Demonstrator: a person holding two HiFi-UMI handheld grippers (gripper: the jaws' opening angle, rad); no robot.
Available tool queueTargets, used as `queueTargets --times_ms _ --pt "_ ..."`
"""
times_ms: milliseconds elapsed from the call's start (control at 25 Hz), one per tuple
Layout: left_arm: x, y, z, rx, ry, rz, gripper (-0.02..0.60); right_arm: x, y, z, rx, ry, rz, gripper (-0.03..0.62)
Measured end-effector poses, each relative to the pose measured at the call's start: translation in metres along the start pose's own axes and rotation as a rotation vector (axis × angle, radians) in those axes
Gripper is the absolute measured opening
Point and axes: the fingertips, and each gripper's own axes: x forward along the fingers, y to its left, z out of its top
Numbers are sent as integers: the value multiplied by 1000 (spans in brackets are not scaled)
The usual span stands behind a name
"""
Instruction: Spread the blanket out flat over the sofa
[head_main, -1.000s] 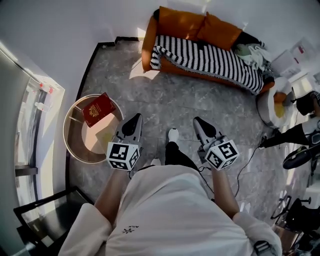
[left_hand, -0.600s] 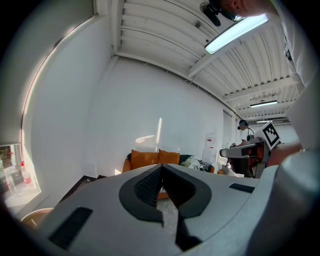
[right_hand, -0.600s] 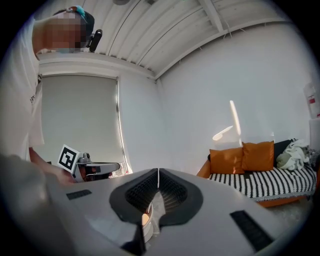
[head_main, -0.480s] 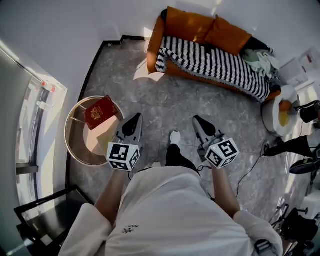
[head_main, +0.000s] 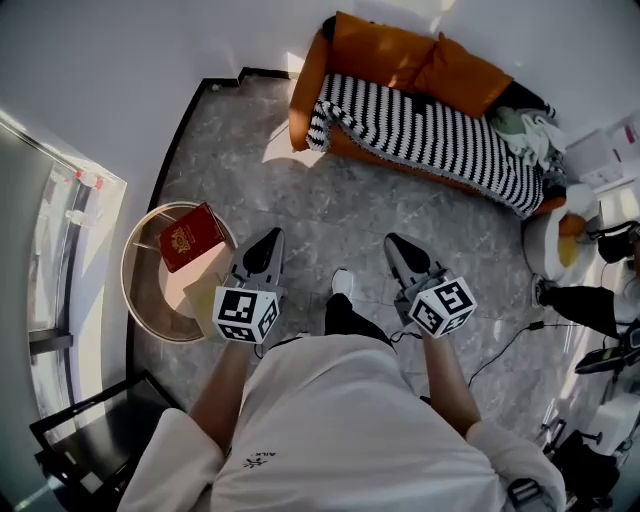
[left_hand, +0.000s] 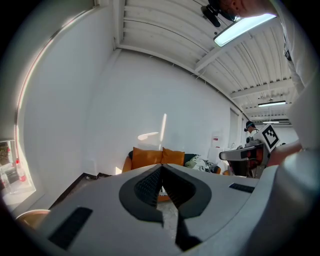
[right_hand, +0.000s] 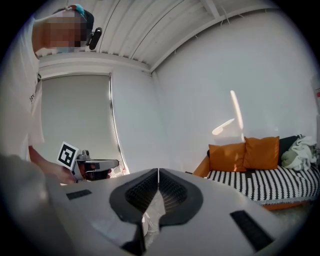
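Observation:
A black-and-white striped blanket (head_main: 430, 135) lies spread along the seat of an orange sofa (head_main: 395, 55) at the far side of the room; its left end hangs over the armrest. It also shows in the right gripper view, blanket (right_hand: 272, 182) under two orange cushions (right_hand: 245, 152). My left gripper (head_main: 266, 247) and right gripper (head_main: 400, 250) are both shut and empty, held side by side at waist height over the floor, well short of the sofa. The sofa (left_hand: 152, 157) is partly hidden behind the left jaws.
A round side table (head_main: 165, 300) with a red book (head_main: 190, 237) stands at my left. A pile of pale clothes (head_main: 530, 125) lies on the sofa's right end. Cables, stands and a white seat (head_main: 550, 240) crowd the right side. Grey stone floor (head_main: 340, 205) lies between me and the sofa.
The view has shifted a little: the sofa and side table sit slightly differently in frame and my foot has stepped. Both grippers stay shut in the same pose.

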Motion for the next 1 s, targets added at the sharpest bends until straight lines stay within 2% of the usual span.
queueTargets --times_ms 560,1000 --pt "122 -17 29 12 15 56 18 50 -121 35 3 16 77 26" --pt "174 -20 42 23 6 116 18 69 -169 36 5 28 143 26"
